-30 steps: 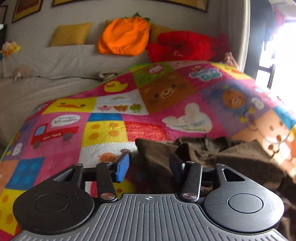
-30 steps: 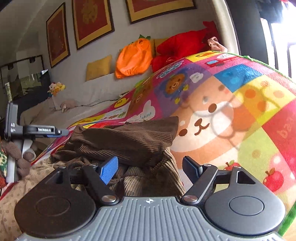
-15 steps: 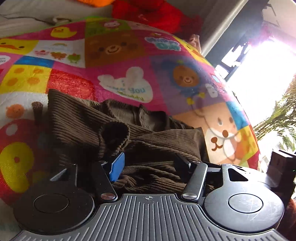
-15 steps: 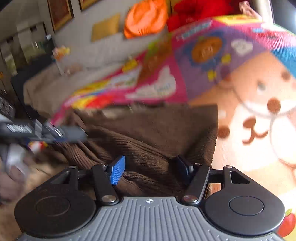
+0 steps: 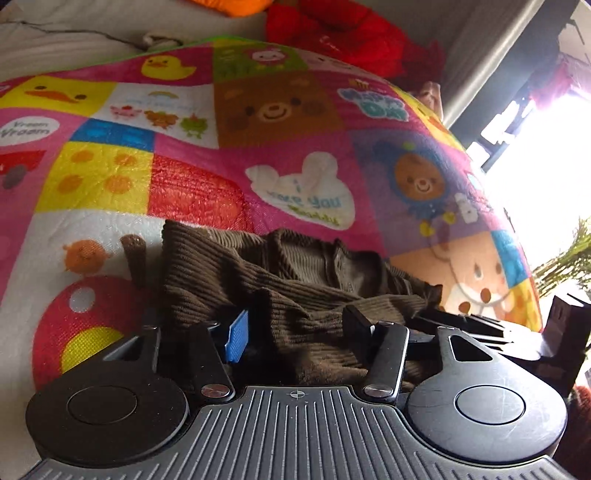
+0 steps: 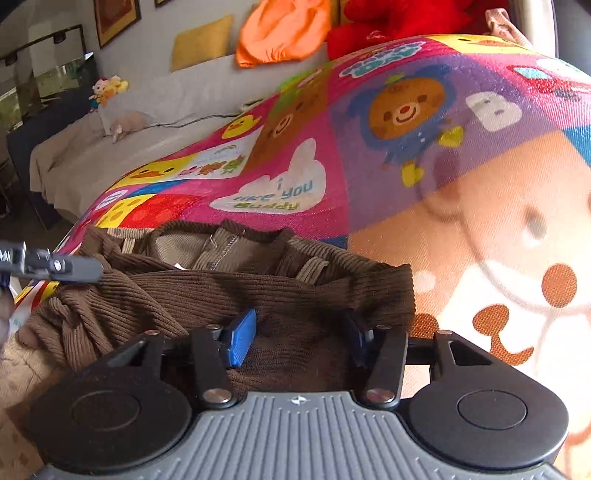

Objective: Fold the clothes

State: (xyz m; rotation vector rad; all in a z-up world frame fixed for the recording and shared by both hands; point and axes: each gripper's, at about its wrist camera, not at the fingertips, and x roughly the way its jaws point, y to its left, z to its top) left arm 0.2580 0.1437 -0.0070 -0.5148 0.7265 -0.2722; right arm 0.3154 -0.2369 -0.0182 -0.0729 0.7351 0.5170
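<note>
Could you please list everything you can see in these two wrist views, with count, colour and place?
corduroy garment: one, dark brown, crumpled on the near part of the play mat
play mat: one, multicoloured cartoon squares, spread under the garment
orange cushion: one, orange, far end against the wall
red plush: one, red, beside the orange cushion
yellow pillow: one, mustard, on the grey bedding
grey bedding: one, pale grey, left of the mat
small plush toys: a few, yellow and white, far left
framed picture: at least one, gold frame, on the wall
left claw: one, black with blue pad, over a garment fold
right claw: one, black with blue pads, jaws just been closing, garment edge between them
</note>
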